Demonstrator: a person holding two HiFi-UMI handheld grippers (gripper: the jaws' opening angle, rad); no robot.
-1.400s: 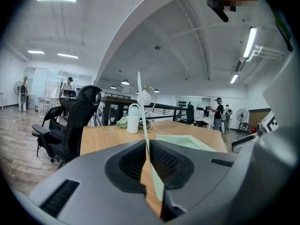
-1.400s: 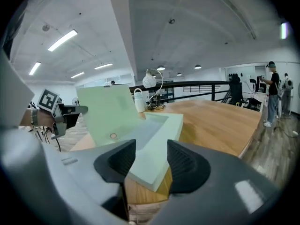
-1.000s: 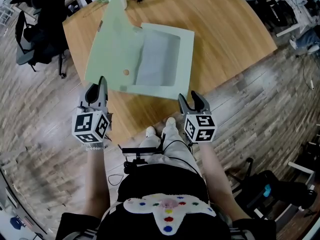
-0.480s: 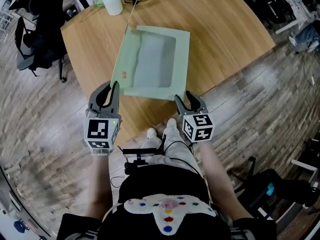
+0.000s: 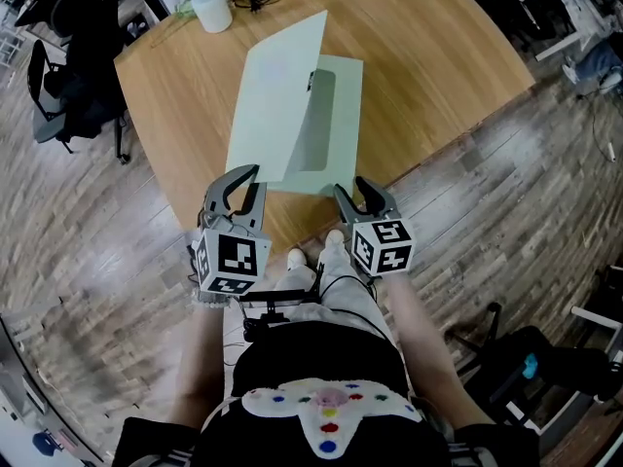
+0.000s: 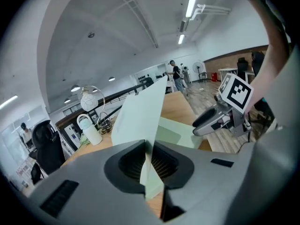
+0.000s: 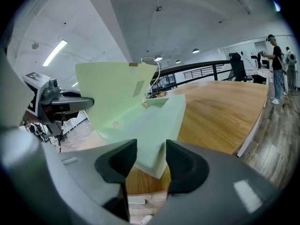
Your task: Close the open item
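Now: left gripper [image 5: 255,177], angled down toward 12 o'clock, is clamped on the thin, flat lid [image 5: 277,95] of the pale green box [image 5: 341,115]. The lid stands near upright. Right gripper [image 5: 348,187] gapes, its jaws just eased inward, the box's near corner between them (contact unclear). Smooth wooden counter [image 5: 428,56]. The lid hides the box interior.

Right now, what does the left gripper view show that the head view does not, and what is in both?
Left gripper view only: the left gripper, jaws shut on the edge of the green cover, and the ceiling lights. Head view only: that gripper's marker cube and the person's feet. Both: the wooden table, the white bottle and the cover standing raised over the base.
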